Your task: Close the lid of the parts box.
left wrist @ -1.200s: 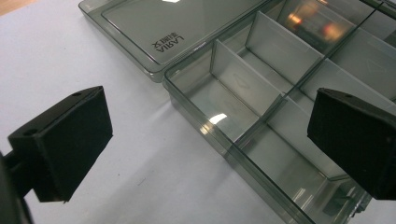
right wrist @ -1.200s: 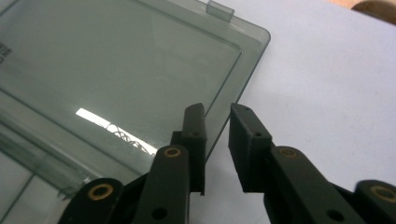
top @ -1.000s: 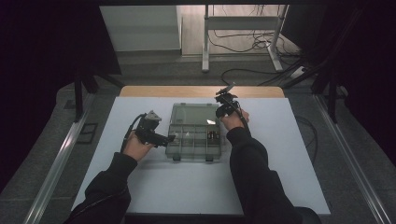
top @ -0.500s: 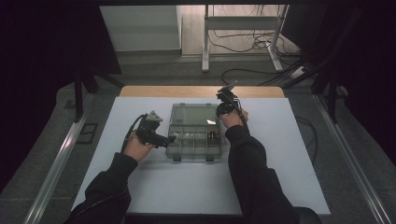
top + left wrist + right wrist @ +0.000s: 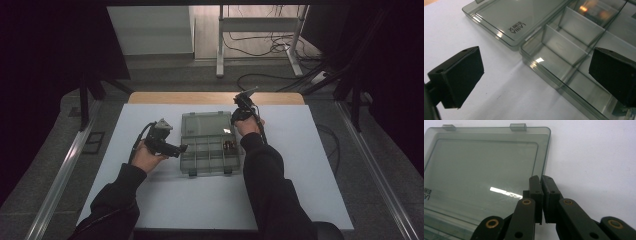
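I have a clear, smoke-grey plastic organiser box (image 5: 209, 145) lying open and flat on the white table (image 5: 150, 200), roughly midway across it. Its lid (image 5: 481, 170) is swung fully back and rests flat on the table on the far side, with two small latch tabs along its outer edge and raised lettering near one corner. The tray half (image 5: 574, 57) lies nearer me, split by thin upright dividers into several compartments. Most compartments I can see look bare; one at the right end holds some small dark and orange bits (image 5: 230, 145) that I cannot make out.
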Tool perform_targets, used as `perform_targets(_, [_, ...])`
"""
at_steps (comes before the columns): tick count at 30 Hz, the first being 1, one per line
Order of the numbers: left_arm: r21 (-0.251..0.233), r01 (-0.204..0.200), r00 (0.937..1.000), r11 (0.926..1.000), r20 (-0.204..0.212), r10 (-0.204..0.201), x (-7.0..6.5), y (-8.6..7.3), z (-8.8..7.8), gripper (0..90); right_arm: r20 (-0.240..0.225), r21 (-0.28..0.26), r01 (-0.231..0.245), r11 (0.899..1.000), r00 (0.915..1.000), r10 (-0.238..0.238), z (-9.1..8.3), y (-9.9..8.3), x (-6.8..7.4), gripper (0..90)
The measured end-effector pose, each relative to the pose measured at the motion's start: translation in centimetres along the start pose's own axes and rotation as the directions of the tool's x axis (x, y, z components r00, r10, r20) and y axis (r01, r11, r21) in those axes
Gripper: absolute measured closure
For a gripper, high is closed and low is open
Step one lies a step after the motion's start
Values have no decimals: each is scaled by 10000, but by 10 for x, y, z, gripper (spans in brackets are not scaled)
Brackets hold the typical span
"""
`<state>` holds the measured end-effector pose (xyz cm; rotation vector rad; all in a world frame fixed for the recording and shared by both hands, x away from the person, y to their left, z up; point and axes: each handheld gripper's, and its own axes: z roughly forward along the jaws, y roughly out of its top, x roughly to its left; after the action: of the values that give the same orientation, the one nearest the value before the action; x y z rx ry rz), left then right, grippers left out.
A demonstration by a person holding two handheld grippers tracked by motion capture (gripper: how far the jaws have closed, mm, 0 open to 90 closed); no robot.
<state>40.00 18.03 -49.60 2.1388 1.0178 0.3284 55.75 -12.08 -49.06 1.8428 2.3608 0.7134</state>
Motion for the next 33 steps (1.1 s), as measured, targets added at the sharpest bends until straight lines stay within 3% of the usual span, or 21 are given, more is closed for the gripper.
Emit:
perform_targets(4, [-103, 195, 9998, 9998, 0, -195, 4, -1, -1, 47, 11, -128, 101, 9999, 9999, -100, -1, -1, 2, 876])
perform_targets(6, [-123, 279, 9996, 9995, 22, -278, 6, -2, -1, 109, 12, -279, 233, 9993, 9997, -232, -4, -2, 3, 877])
perform_targets(17, [-98, 683, 9976, 9976, 150, -681, 21, -1, 3, 643, 8, -1147, 865, 9896, 9962, -870, -19, -7, 7, 879])
perform_targets(23, [-16, 999, 9950, 9950, 52, -999, 30, -1, 11, 842, 2, -1562, 1036, 9823, 9945, -1049, -24, -10, 9, 881])
perform_targets(26, [-46, 1232, 9924, 9924, -7, -1232, 35, 0, 16, 885, 16, -1699, 1076, 9796, 9940, -1090, -27, -12, 10, 882])
perform_targets(33, [163, 1585, 9869, 9872, -332, -1579, 41, 3, 32, 889, -9, -2025, 1070, 9734, 9940, -1095, -31, -16, 10, 883])
